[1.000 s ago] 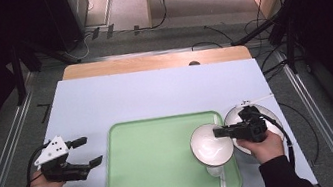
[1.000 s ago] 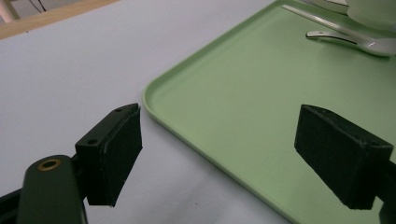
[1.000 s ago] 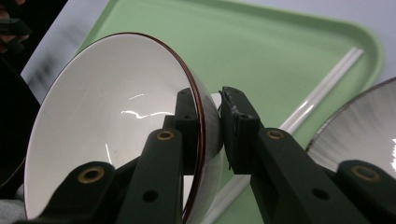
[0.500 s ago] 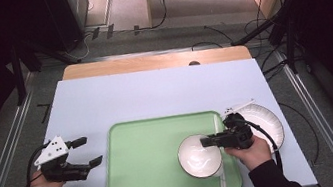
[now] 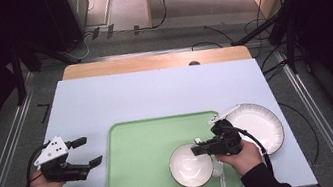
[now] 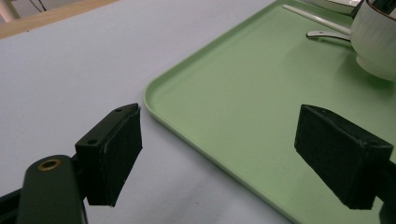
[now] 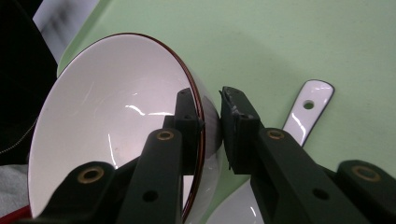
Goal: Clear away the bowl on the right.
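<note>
A white bowl with a dark rim is over the near right part of the green tray. My right gripper is shut on its right rim, one jaw inside and one outside. In the right gripper view the bowl looks tilted; I cannot tell whether it touches the tray. A white spoon lies on the tray beside the bowl, its handle under my jaws. My left gripper is open over the table, left of the tray, with nothing between its pads.
A white plate lies on the table just right of the tray. In the left gripper view the tray's edge passes between the jaws, with the bowl and spoon farther off. The pale tabletop stretches behind the tray.
My right gripper has carried the bowl leftward and toward the near edge, from beside the plate to over the tray. The left gripper has stayed where it was.
</note>
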Tool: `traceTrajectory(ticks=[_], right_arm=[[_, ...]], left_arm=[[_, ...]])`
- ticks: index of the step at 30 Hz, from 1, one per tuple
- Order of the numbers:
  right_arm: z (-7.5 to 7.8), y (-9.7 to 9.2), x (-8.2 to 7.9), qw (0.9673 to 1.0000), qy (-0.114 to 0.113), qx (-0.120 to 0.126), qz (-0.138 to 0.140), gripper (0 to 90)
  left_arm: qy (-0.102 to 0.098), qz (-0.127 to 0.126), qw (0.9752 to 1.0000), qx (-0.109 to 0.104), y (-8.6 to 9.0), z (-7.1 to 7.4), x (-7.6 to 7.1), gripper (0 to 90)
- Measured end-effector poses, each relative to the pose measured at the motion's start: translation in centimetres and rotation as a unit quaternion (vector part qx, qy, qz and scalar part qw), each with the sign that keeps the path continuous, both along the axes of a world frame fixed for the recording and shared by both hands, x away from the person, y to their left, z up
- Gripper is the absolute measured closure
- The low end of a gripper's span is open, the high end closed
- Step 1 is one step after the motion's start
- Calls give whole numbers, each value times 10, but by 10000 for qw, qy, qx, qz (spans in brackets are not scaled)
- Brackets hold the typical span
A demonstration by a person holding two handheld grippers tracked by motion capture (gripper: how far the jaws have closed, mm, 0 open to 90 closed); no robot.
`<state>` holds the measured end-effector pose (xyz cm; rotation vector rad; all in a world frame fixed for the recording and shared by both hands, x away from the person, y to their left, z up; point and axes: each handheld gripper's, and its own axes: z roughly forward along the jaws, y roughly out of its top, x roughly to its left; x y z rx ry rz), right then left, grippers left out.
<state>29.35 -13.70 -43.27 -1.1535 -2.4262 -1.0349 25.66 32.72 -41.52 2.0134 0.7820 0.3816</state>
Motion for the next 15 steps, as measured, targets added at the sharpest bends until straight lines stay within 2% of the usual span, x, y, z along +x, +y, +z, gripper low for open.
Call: traceTrajectory(ticks=[5, 15], right_arm=[[-3, 5, -1, 9999, 3, -72, 116, 784], [-8, 8, 1, 9996, -7, -235, 153, 782]], left_arm=[[-5, 3, 10000, -7, 0, 0, 0, 150], [-12, 11, 10000, -20, 0, 0, 0, 150]])
